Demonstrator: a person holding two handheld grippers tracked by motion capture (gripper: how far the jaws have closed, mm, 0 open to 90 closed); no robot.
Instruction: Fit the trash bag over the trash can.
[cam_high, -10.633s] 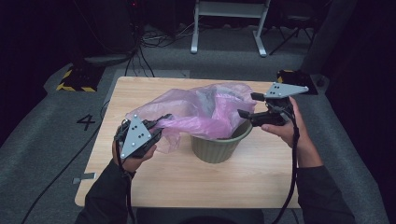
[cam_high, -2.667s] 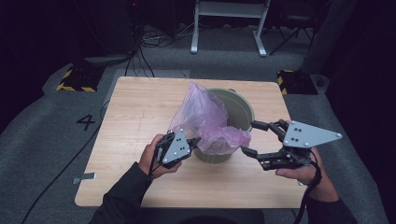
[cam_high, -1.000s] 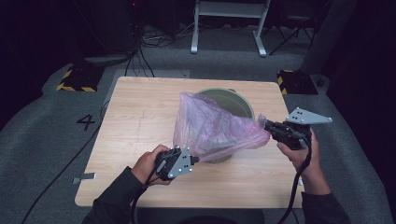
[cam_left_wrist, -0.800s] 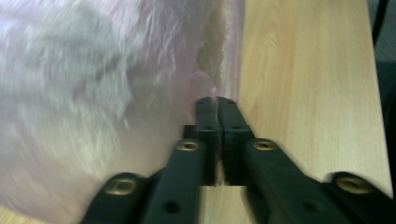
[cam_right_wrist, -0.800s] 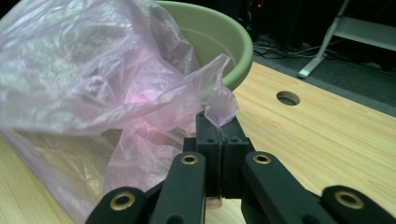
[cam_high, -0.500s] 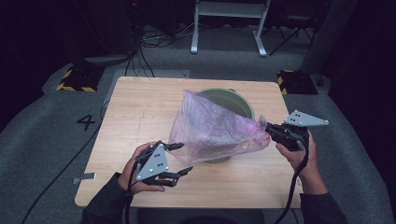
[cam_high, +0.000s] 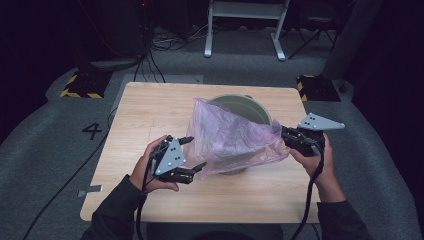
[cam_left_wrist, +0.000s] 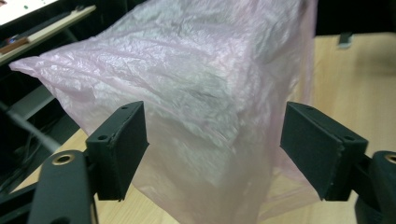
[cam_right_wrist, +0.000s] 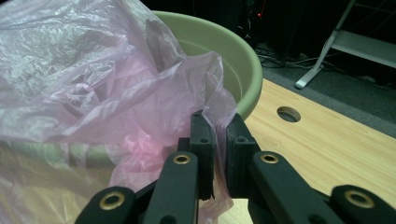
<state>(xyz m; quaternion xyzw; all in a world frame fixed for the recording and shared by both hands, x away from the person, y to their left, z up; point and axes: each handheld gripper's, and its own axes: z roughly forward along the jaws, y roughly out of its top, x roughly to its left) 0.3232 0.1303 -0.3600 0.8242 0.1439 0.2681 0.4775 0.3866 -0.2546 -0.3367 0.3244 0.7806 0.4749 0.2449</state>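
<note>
Wooden counter (cam_high: 150, 115): I am lining the green bin (cam_high: 250, 107); right gripper (cam_high: 286, 136) is clenching the pink bag (cam_high: 230, 140), left gripper (cam_high: 192, 155) has just been opening, released beside the bag, needing a fresh hold on it.

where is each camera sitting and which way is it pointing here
High view: above the person's side, facing forward and down on the table; forearms, hands, both hand-held grippers show.
Left gripper view: rides the left hand-held gripper, looking between its open jaws at the pink bag.
Right gripper view: rides the right hand-held gripper, jaws pinching bag beside the green pot.
All share the bag.
</note>
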